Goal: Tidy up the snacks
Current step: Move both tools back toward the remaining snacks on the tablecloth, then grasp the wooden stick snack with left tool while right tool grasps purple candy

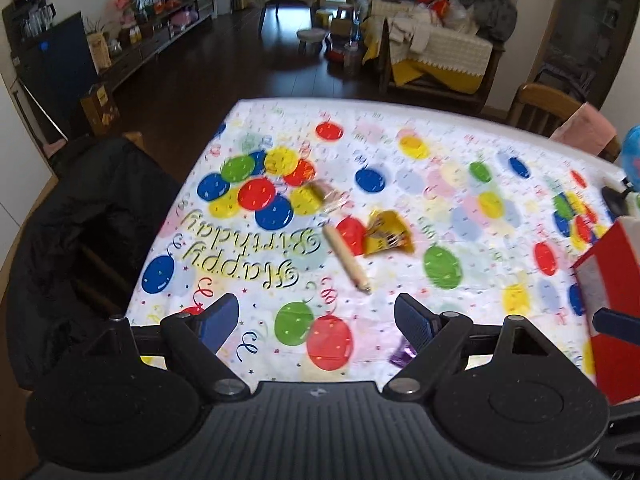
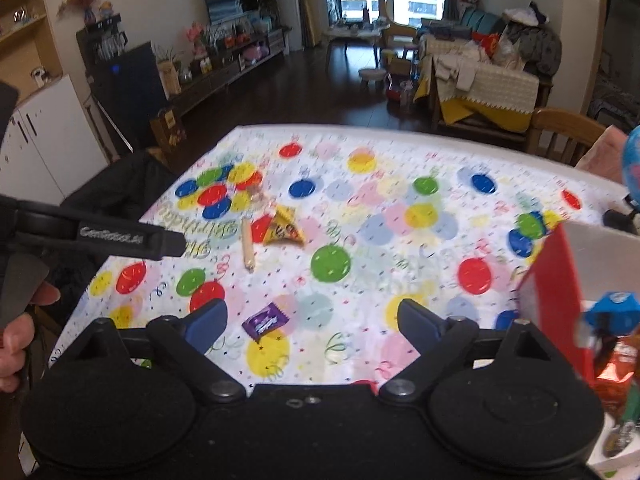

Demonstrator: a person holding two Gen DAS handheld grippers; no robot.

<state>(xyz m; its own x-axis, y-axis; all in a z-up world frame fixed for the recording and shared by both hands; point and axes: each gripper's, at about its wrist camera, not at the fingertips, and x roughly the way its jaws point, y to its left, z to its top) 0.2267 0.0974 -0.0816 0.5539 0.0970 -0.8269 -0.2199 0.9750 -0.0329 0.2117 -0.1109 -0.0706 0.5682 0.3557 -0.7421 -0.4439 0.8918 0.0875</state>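
I am holding both tools above the near edge of the table (image 1: 460,120), which is wearing a white birthday cloth (image 2: 360,208) printed with coloured balloons. My left gripper (image 1: 316,320) is standing wide with nothing between its blue pads, and my right gripper (image 2: 312,322) is spread just as wide and is gripping nothing either. A purple candy (image 2: 264,321) is lying flat on the cloth just ahead of the right gripper, closer to its left finger; in the left wrist view I am seeing only a purple corner of it (image 1: 402,354) peeking beside the right finger. Farther out, near the middle of the cloth, a tan sausage stick (image 1: 347,259) is lying at a slant, and a yellow snack packet (image 1: 386,232) is sitting just beside it to the right. A clear-wrapped snack (image 1: 330,196) is resting a little beyond those two, blurred. At the right edge a red box (image 2: 560,292) is standing open, and I am making out a blue packet (image 2: 614,308) and an orange-red packet (image 2: 618,364) inside it
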